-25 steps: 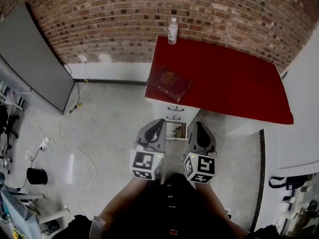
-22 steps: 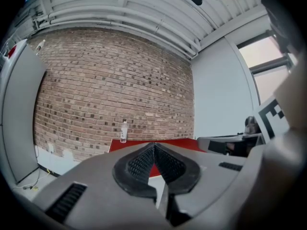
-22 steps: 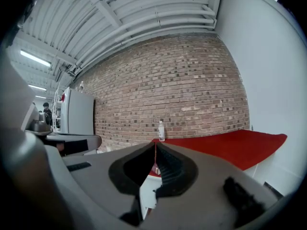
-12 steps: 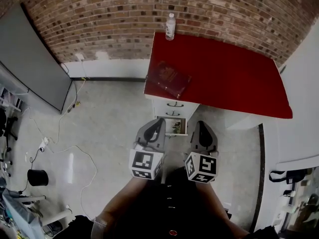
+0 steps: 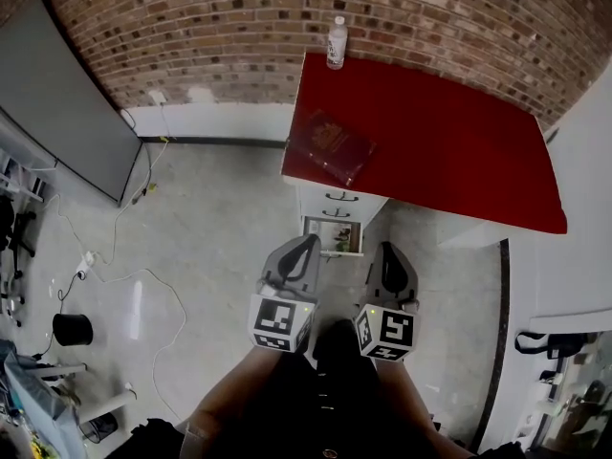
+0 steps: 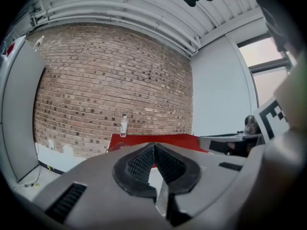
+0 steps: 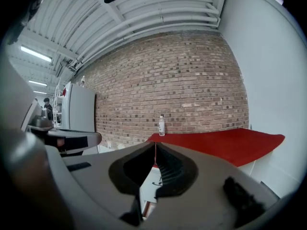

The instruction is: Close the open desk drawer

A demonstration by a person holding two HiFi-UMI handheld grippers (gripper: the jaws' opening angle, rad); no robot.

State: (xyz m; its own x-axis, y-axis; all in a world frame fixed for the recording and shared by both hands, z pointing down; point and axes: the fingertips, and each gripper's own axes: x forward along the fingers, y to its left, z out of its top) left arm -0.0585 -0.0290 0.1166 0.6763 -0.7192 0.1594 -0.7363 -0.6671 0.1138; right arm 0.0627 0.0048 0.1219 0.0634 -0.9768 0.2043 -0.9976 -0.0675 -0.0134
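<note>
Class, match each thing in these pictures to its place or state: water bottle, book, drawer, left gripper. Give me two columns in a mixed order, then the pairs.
Things:
1. water bottle
2. book
3. drawer
4. left gripper

Places or states:
A. pulled out, open
B. shut, holding nothing
C. upright at the back, beside the brick wall
D. lying flat on the red desk top

Pairs: 1-C, 2-D, 3-A, 4-B

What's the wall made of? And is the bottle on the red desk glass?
The wall looks like rough brick: small reddish-brown blocks with pale lines between them. The bottle is see-through with a white cap, so it is probably thin plastic, though glass can't be ruled out from here.
</note>
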